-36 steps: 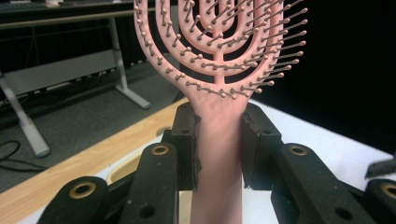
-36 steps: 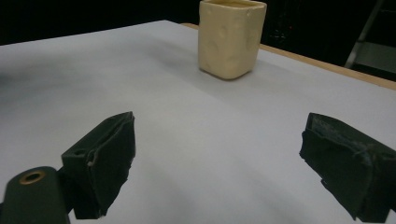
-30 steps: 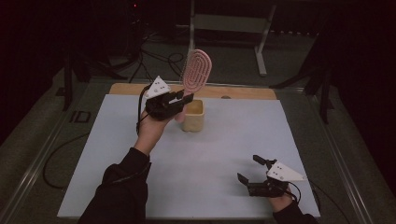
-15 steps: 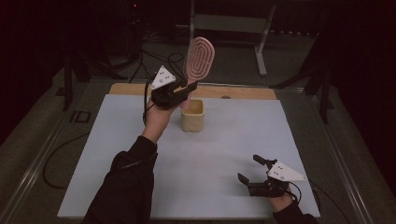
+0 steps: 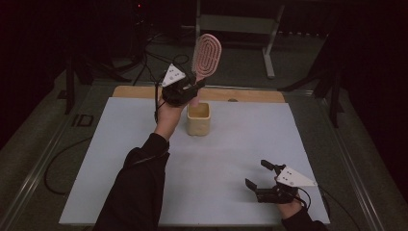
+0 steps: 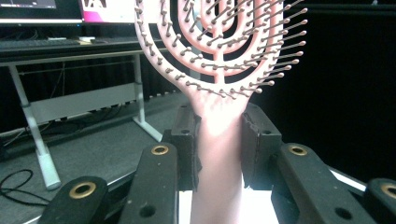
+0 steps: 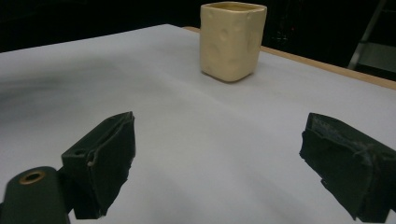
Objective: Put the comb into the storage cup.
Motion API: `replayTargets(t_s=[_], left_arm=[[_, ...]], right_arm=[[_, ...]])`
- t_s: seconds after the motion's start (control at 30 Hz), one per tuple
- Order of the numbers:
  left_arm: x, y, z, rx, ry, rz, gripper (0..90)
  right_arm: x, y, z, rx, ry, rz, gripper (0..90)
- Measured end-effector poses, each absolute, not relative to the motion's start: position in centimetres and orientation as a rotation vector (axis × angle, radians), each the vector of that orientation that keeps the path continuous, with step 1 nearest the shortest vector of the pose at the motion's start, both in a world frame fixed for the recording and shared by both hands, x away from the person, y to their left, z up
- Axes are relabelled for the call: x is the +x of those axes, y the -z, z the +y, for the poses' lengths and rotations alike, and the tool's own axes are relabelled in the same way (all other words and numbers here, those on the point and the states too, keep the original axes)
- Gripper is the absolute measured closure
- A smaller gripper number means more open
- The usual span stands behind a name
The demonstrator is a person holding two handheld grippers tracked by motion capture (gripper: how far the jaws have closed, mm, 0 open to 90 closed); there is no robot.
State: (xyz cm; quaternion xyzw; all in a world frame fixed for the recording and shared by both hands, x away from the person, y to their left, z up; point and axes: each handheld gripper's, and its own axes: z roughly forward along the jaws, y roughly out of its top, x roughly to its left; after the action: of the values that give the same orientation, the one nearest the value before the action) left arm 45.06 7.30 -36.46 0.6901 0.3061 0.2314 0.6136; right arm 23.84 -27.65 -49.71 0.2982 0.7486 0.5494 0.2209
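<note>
A pink hairbrush stands upright, bristle head on top, and my left gripper is shut on its handle just above the cream square cup. In the left gripper view both pads press the brush handle from either side, with the bristled head above them. The handle's lower end points down toward the cup's mouth. Near the table's front right my right gripper rests low with its jaws wide open and nothing between them. From the right gripper view the cup stands farther off on the white sheet.
A white sheet covers the table, with a wooden strip along its far edge. Behind the table stand a metal desk frame and cables on the floor. Dark floor surrounds the table.
My left gripper has carried the hairbrush to the right, from left of the cup to over its near-left rim. The right gripper has stayed in place.
</note>
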Motion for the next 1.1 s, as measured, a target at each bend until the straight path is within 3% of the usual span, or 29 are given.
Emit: replayTargets(t_s=[1.1], left_arm=[[47.0, 43.6, 6.5, 1.555, -0.484, 0.749, 70.4]], right_arm=[[23.8, 49.7, -27.7, 0.826, -1.533, 2.069, 10.2]])
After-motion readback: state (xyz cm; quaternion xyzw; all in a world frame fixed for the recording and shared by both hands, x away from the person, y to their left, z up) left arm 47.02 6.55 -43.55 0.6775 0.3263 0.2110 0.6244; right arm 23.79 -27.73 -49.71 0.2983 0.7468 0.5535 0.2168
